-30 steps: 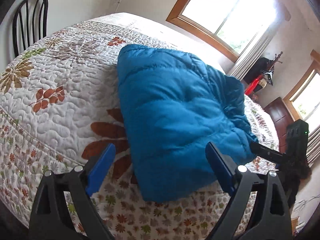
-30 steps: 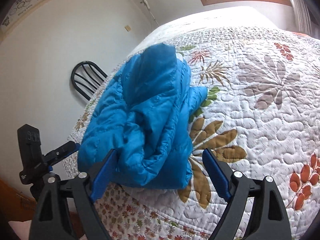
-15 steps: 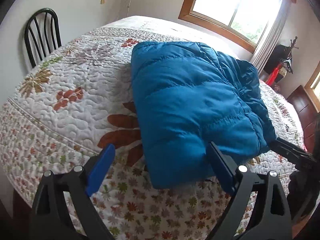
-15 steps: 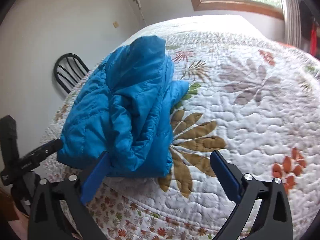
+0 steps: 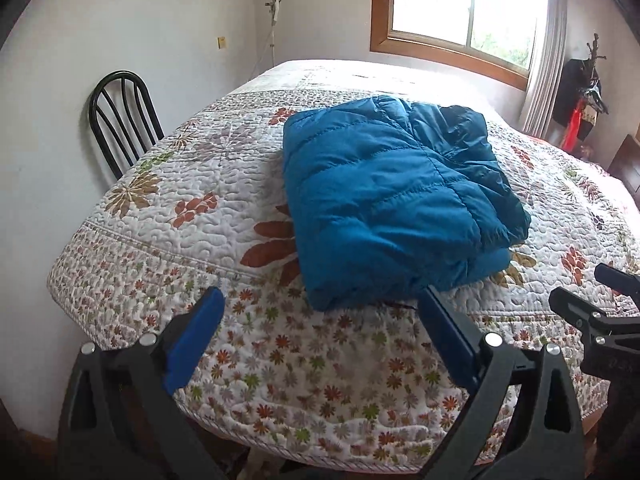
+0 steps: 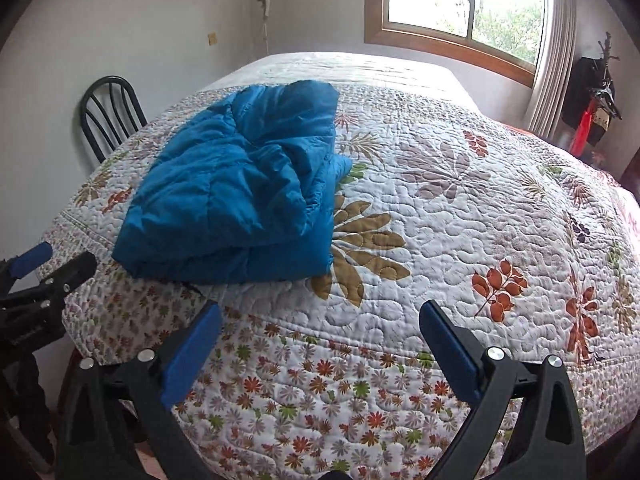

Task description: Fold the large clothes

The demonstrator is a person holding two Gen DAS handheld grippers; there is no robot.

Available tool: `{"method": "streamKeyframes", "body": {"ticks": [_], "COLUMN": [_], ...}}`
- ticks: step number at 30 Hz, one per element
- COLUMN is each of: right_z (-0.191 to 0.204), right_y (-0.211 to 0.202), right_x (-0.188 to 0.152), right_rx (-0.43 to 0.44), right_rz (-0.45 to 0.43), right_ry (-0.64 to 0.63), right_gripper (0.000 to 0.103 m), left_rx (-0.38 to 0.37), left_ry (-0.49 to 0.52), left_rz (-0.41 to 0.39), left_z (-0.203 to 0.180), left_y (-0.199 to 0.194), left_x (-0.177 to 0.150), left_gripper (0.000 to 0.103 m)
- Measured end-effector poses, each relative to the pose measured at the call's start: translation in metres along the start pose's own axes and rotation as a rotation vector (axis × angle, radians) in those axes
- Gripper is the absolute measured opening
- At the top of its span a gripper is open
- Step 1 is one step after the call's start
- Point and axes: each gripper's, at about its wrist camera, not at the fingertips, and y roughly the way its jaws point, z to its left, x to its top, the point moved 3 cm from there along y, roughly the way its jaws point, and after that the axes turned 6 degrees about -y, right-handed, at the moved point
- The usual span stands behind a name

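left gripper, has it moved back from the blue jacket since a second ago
Yes. The left gripper has backed off the blue jacket; its tips now sit over the quilt border.

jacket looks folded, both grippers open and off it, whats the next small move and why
Probably bring the right gripper to the jacket and tuck its loose right edge: that side is rumpled, while the left-wrist view shows a flat top.

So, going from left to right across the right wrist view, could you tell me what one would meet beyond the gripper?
Black metal spindle-back chair → folded blue quilted puffer jacket → wooden-framed window → pale curtain → dark coat rack with red garment.
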Motion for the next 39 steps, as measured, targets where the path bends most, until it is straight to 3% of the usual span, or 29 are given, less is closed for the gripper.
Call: {"method": "streamKeyframes", "body": {"ticks": [14,39], "right_z": [0.008,0.011], "right_y": [-0.028,-0.028], "right_x": [-0.011,-0.015], "right_rx": [-0.002,0.006], "right_rz": [-0.022,-0.011], "right_ry": [0.003,0.01], "right_gripper": [0.099,0.099], "left_rx": [0.003,0.0], "left_ry": [-0.016,-0.017], "left_rz": [-0.056,-0.054], "left_z": [0.004,0.006], "left_y": [-0.037,-0.043], "left_x": [-0.014,-0.021], "left_gripper": [0.097,0.097]}}
